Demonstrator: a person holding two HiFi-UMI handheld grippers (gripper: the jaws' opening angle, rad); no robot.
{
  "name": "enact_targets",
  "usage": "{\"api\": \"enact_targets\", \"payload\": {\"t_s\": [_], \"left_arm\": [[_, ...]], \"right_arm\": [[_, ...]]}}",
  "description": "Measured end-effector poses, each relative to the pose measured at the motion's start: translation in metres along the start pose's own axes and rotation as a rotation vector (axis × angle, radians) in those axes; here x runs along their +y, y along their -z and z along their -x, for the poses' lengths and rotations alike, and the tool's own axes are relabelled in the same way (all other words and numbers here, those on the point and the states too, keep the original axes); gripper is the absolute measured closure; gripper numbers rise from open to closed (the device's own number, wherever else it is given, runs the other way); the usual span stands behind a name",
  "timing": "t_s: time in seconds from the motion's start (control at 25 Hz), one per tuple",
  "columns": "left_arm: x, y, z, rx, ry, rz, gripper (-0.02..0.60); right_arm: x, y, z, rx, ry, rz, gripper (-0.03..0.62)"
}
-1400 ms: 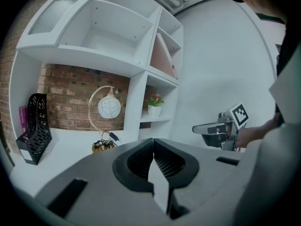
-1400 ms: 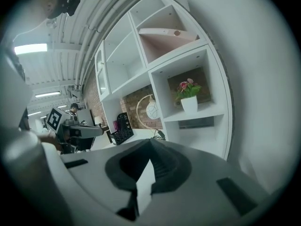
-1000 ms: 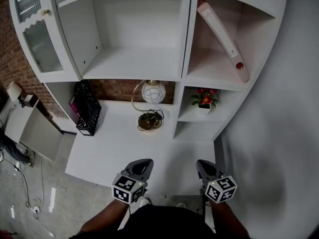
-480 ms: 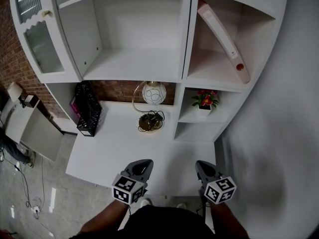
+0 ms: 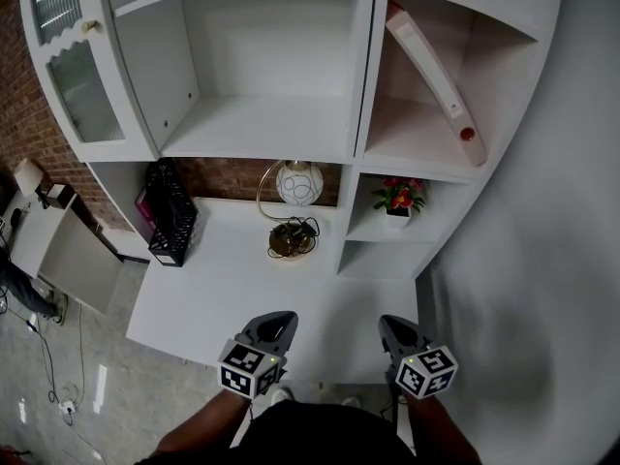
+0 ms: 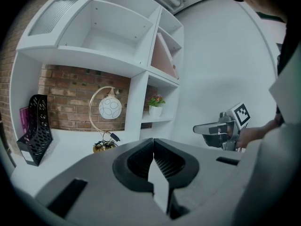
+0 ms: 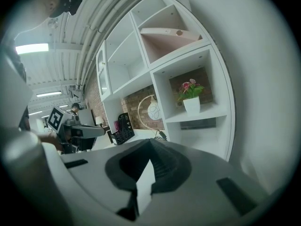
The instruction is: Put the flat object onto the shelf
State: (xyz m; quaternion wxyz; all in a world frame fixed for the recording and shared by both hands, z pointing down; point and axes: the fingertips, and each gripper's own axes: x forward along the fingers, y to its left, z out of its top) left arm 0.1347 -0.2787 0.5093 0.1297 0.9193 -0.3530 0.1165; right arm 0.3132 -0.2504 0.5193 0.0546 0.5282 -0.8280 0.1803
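Note:
A flat white-and-pink binder (image 5: 433, 67) with a red dot near its low end leans tilted inside the upper right compartment of the white shelf unit (image 5: 360, 85). It also shows in the left gripper view (image 6: 164, 55) and the right gripper view (image 7: 165, 32). My left gripper (image 5: 282, 317) hovers low over the desk's front edge, shut and empty. My right gripper (image 5: 388, 324) hangs beside it at the same height, also shut with nothing in it. Both are far below the binder. Each gripper's own jaws, left (image 6: 153, 150) and right (image 7: 149, 150), meet in a closed line.
On the white desk (image 5: 223, 294) stand a round lamp (image 5: 297, 181) with a coiled cord and a black mesh file rack (image 5: 172, 211). A potted red flower (image 5: 398, 195) sits in the small right cubby. A glass cabinet door (image 5: 73, 76) is at upper left, a white wall (image 5: 542, 260) to the right.

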Motion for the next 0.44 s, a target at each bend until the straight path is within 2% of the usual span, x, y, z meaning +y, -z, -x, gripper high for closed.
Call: {"api": "enact_targets", "payload": {"t_s": [0.44], "left_arm": [[0.0029, -0.0007, -0.0017, -0.001, -0.006, 0.007, 0.575]], "right_arm": [[0.0001, 0.0006, -0.0052, 0.007, -0.007, 0.003, 0.59]]}}
